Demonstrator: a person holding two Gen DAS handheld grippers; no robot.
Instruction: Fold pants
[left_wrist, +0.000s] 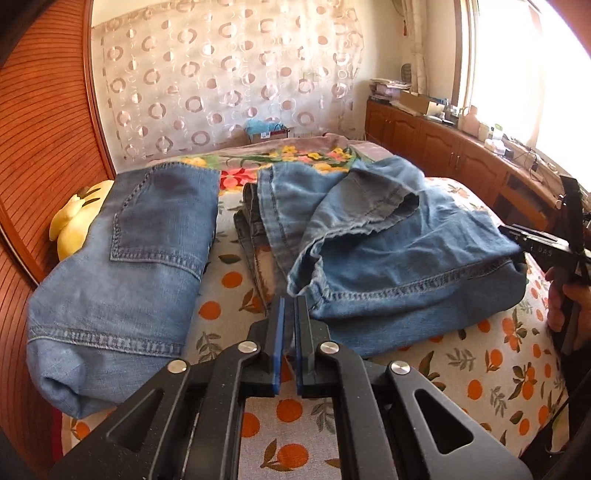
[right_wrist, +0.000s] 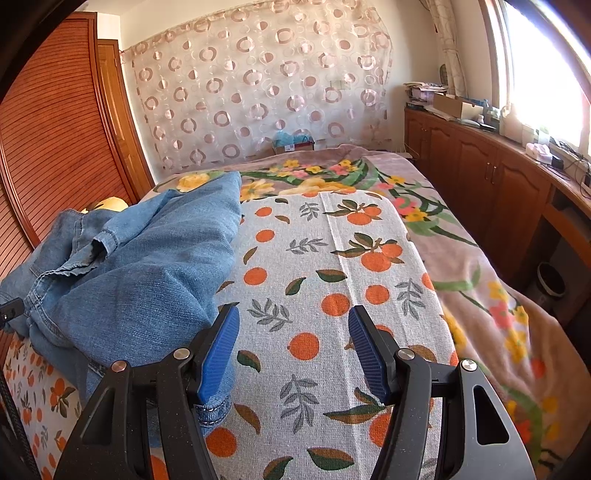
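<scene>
In the left wrist view, blue jeans (left_wrist: 399, 258) lie rumpled on the orange-print bedspread (left_wrist: 229, 306), one leg turned back with its hem open. A corner of that hem runs right into the tips of my left gripper (left_wrist: 291, 300), which is shut on it. A second pair of jeans (left_wrist: 122, 258) lies folded at the left, back pocket up. My right gripper (left_wrist: 517, 243) shows at the right edge, beside the rumpled jeans. In the right wrist view, my right gripper (right_wrist: 293, 332) stands open over the bedspread (right_wrist: 332, 258), its left finger (right_wrist: 218, 354) against the edge of the jeans (right_wrist: 129, 277).
A slatted wooden wardrobe (left_wrist: 48, 122) runs along the left, with a yellow plush toy (left_wrist: 74, 221) against it. More denim (left_wrist: 251, 221) lies stacked between the two pairs. Wooden cabinets (right_wrist: 480, 184) line the right under the window. A floral blanket (right_wrist: 461, 258) covers the bed's far and right sides.
</scene>
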